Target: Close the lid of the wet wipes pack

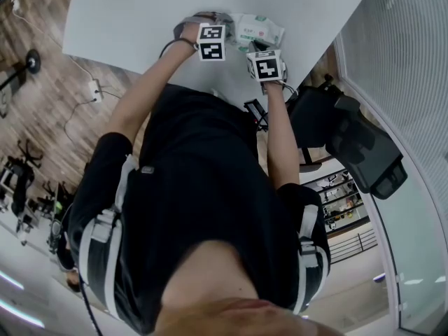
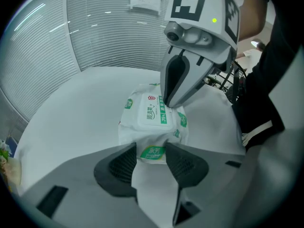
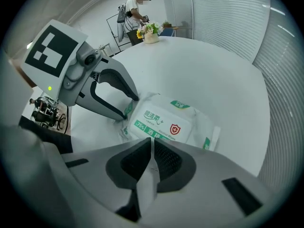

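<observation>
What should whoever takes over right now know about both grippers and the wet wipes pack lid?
Left gripper: shut on the end seam of the wet wipes pack, steadying it on the white table.
Right gripper: jaws together with nothing between them, tip down at the edge of the lid, apparently touching it.
Done: the lid looks flat on the pack.
Left: I cannot tell whether it has latched. Probably press once more, then release the pack.

The wet wipes pack (image 3: 164, 122) is white with green bands and seemingly a red shield, the desk (image 3: 204, 65) white, the left tongs (image 2: 151, 153) and right tongs (image 3: 152, 148) grey with black ribbed pads (image 2: 122, 164) and black-and-white marker cubes (image 1: 212, 42).
</observation>
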A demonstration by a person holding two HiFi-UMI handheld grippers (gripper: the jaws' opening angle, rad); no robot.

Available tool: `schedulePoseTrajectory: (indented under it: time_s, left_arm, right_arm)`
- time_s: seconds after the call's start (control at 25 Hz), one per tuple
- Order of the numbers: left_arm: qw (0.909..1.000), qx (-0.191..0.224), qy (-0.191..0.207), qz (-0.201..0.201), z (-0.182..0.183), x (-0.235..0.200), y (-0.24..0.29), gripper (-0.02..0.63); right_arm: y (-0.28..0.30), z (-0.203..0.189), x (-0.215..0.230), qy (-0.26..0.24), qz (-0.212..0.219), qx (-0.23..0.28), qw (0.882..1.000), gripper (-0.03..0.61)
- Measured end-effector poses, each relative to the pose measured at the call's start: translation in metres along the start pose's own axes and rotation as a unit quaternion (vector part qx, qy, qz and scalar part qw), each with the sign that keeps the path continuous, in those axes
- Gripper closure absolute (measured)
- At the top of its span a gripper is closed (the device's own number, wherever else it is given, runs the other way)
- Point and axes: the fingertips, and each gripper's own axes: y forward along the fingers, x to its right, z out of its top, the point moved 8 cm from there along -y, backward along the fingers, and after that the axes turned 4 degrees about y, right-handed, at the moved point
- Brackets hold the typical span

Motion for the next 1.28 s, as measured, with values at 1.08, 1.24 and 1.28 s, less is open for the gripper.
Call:
schedulePoseTrajectory:
  time_s: [1.08, 1.24, 1.28]
  left_arm:
    - [0.9991, 0.009, -0.029, 0.028, -0.002, 0.006, -0.013, 0.45]
    - [0.9921, 0.064, -0.08, 0.073, 0.006, 0.007, -0.049, 0.513]
    - [0.9883, 0.084, -0.095, 0.084, 0.009, 0.006, -0.061, 0.524]
  right_arm:
    - [-0.036, 0.007, -0.005, 0.031, -0.032, 0.062, 0.997, 0.534]
    - [-0.084, 0.016, 0.002, 0.061, -0.052, 0.159, 0.984, 0.534]
    - [-0.096, 0.018, 0.002, 0.067, -0.059, 0.182, 0.979, 0.534]
